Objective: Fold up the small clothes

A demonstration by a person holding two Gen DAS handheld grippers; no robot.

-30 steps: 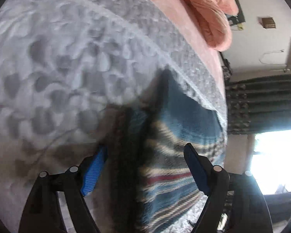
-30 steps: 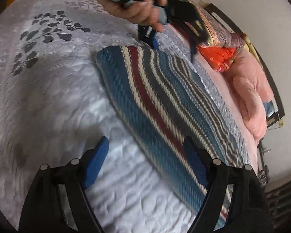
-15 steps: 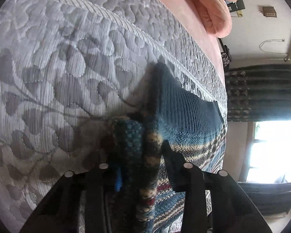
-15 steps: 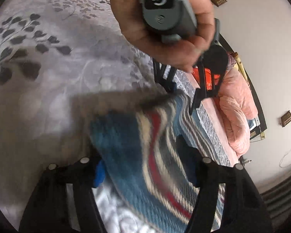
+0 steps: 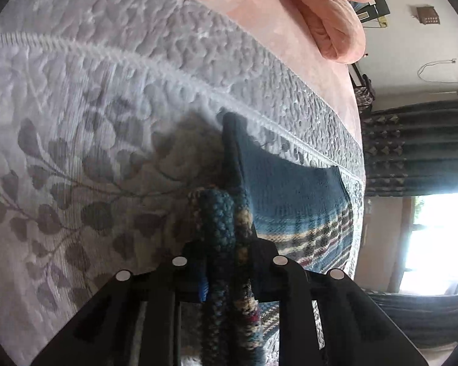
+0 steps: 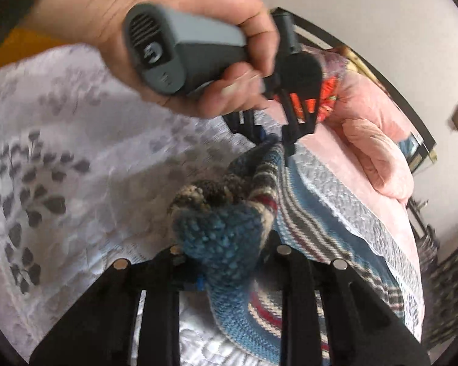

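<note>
The left hand-held gripper (image 5: 226,274) is clamped on a bunched corner of the blue knitted garment with cream, red and dark stripes (image 5: 293,201), the thick knit squeezed between its black fingers (image 5: 278,271). The rest of the garment lies spread on the grey quilted bedspread with a dark leaf pattern (image 5: 85,164), reaching toward the bed's far edge. The right hand-held gripper (image 6: 226,262) is likewise closed on another corner of the same garment (image 6: 226,235), which is lifted and puckered between the two tools. In the right wrist view a person's hand (image 6: 180,45) grips the grey handle (image 6: 180,52) of the left tool above the cloth. A rolled salmon-pink blanket (image 5: 326,15) lies on the pink sheet (image 5: 259,21) beyond the bedspread, and dark patterned curtains (image 5: 418,146) hang beside a bright window (image 5: 436,250)
</note>
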